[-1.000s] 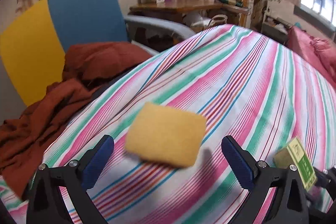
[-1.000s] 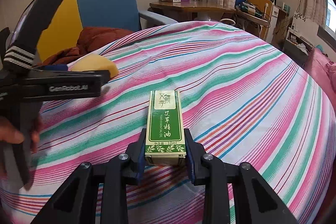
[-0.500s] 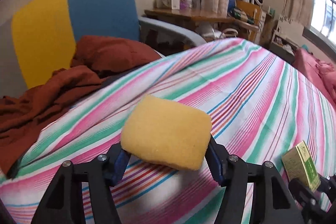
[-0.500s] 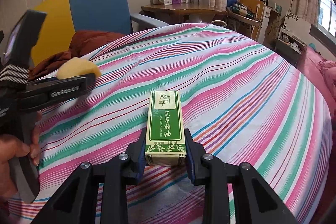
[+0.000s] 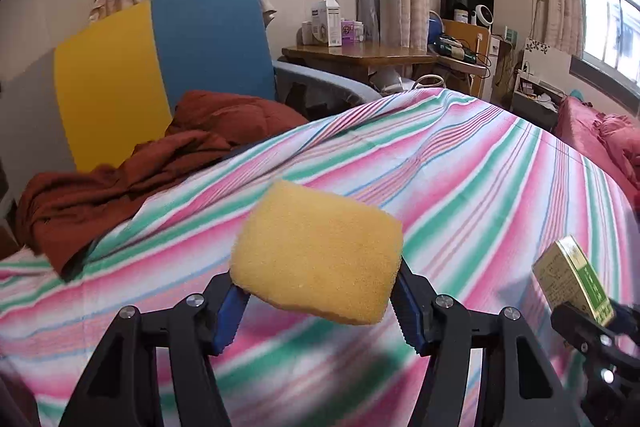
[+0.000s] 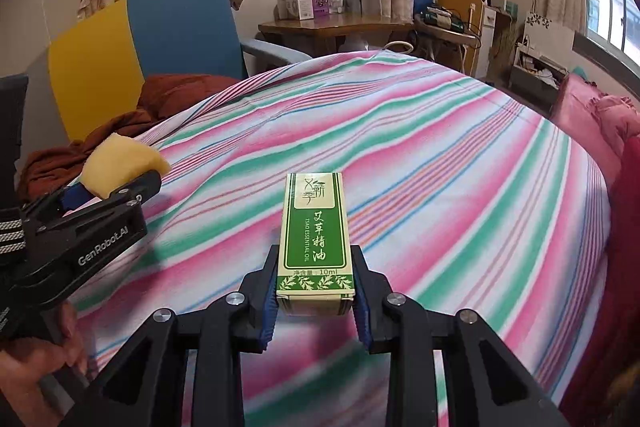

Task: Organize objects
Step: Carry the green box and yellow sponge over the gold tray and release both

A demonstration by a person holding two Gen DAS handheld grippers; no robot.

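My left gripper [image 5: 318,301] is shut on a yellow sponge [image 5: 318,251], held a little above the striped bedsheet [image 5: 460,163]. The sponge bulges out past the blue pads. My right gripper [image 6: 314,301] is shut on a small green essential-oil box [image 6: 314,231], also lifted off the sheet. In the left wrist view the green box [image 5: 572,275] shows at the far right edge. In the right wrist view the left gripper [image 6: 116,191] with the sponge [image 6: 120,163] appears at the left, with a hand [image 6: 44,355] around its handle.
A rust-red blanket [image 5: 132,167] lies heaped at the left on a blue and yellow armchair [image 5: 168,67]. A wooden table [image 5: 360,53] with cartons stands behind under the window. Pink bedding [image 5: 600,135] lies at the right.
The left gripper closed on the yellow sponge and lifted it off the sheet. Both grippers rose and drew back a little; the right one kept its hold on the green box.
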